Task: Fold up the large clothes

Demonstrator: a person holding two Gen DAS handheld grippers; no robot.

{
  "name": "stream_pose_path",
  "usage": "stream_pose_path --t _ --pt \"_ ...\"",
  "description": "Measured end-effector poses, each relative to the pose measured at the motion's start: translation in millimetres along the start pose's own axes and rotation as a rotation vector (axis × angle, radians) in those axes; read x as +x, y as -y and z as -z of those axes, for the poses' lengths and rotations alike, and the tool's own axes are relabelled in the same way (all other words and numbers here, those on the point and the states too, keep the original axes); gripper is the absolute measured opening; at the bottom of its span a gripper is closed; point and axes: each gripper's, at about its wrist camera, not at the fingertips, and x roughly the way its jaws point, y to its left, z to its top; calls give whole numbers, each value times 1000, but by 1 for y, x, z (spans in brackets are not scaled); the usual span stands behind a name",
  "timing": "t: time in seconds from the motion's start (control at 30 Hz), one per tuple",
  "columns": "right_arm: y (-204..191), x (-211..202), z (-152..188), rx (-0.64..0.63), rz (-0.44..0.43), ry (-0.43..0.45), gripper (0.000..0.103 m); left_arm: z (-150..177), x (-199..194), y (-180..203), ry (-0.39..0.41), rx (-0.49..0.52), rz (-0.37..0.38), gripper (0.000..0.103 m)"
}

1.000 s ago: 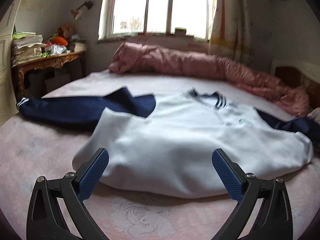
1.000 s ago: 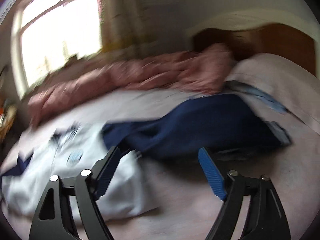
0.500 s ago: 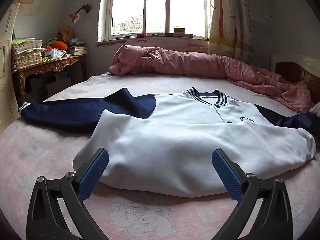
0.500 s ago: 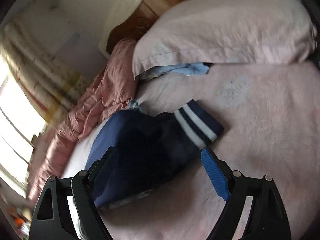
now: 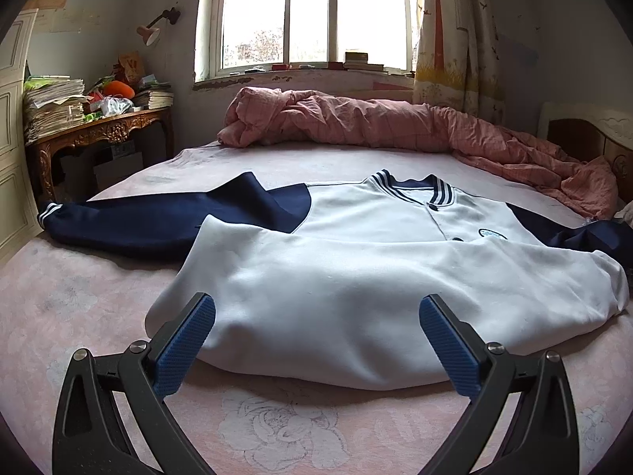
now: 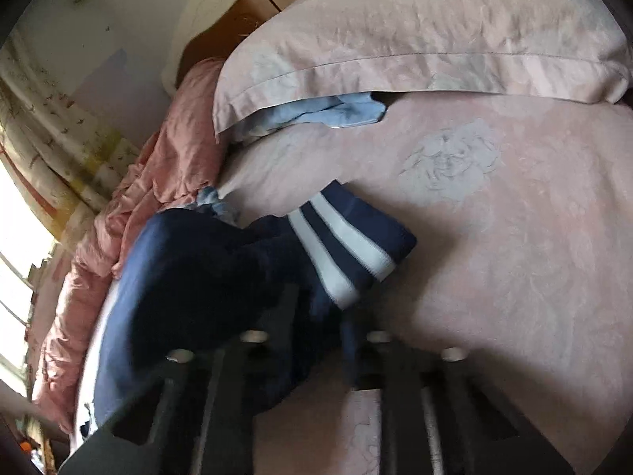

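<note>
A white jacket with navy sleeves lies on the pink bed, its lower half folded up over the body. Its left navy sleeve stretches out to the left. My left gripper is open and empty, just in front of the folded white edge. In the right wrist view my right gripper is shut on the other navy sleeve close to its white-striped cuff; the image of the jaws is blurred.
A crumpled pink quilt lies along the far side of the bed under the window. A wooden desk piled with papers stands at the left. A pillow and a wooden headboard lie beyond the cuff.
The right gripper swung toward the navy sleeve's cuff and has shut on the sleeve. The left gripper has stayed still and open.
</note>
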Motion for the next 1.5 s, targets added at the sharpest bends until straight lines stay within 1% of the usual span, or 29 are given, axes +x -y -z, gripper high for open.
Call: stream_pose_path --t 0.07,0.1,0.13,0.17,0.23,0.27,0.3,0.33,0.4,0.47,0.57,0.63,0.73,0.83,0.9,1.0,1.07,1.1,1.13,1.17,1.2,1.27,1.3,1.33,1.37,1.4,1.43,1.47,1.5 --pt "-12 -21 0 -43 -9 93 12 0 -1 2 4 10 -1 102" --pt "-20 -31 -1 -74 -15 122 12 0 -1 3 4 17 -2 101" --pt "-34 -45 -2 -115 -39 159 11 0 0 5 2 24 -5 100" --pt "-51 -61 0 -128 -84 185 11 0 1 6 -1 30 -7 99" --pt "-82 -85 5 -168 -175 199 11 0 1 6 -3 31 -6 97" --pt "-110 -102 13 -223 -228 209 11 -1 1 6 -1 27 -4 97" --pt "-129 -111 20 -265 -258 214 11 -1 1 5 1 17 1 97" --pt "-157 -125 32 -335 -299 218 11 -2 2 4 1 8 4 97" --pt "-205 -141 56 -451 -345 215 11 -2 3 1 -5 -12 9 97" --pt "-255 -153 88 -542 -396 185 11 -3 4 -3 -10 -36 22 95" --pt "-307 -155 130 -592 -441 123 11 -4 7 -8 -16 -69 30 92" --pt "-334 -153 160 -605 -471 78 11 -4 7 -10 -18 -78 39 89" --pt "-376 -143 207 -623 -490 29 11 -5 6 -9 -19 -71 62 87" --pt "-410 -127 256 -641 -491 -15 11 -18 3 -7 6 -59 79 83" --pt "-424 -113 286 -640 -500 -71 11 -36 0 -5 38 -42 79 83" --pt "-431 -90 329 -643 -565 -217 12 -77 5 4 49 -8 54 81" --pt "-431 -78 352 -716 -581 -254 13 -106 13 12 48 -14 96 81" --pt "-430 -73 359 -747 -565 -254 19 -115 17 15 55 -23 109 81" --pt "-429 -69 366 -776 -524 -238 22 -125 22 20 65 -37 121 81" --pt "-428 -67 366 -781 -496 -210 23 -133 28 25 65 -51 139 81" --pt "-427 -68 363 -785 -494 -200 24 -139 35 31 51 -62 163 81" --pt "-430 -72 343 -808 -537 -214 32 -148 50 45 15 -77 217 81" --pt "-432 -74 330 -795 -557 -216 44 -152 59 56 -11 -67 249 81" --pt "-430 -77 311 -752 -578 -213 59 -154 64 67 -24 -42 274 82" --pt "-425 -79 289 -695 -584 -209 62 -156 68 78 -17 -11 285 82" --pt "-418 -80 268 -639 -565 -207 62 -157 73 90 -7 17 281 84" --pt "-416 -79 253 -626 -537 -207 62 -156 78 100 -26 26 285 89" --pt "-413 -80 240 -635 -502 -198 62 -153 86 107 -76 29 310 92" --pt "-410 -81 233 -660 -471 -178 62 -146 97 114 -154 23 358 94"
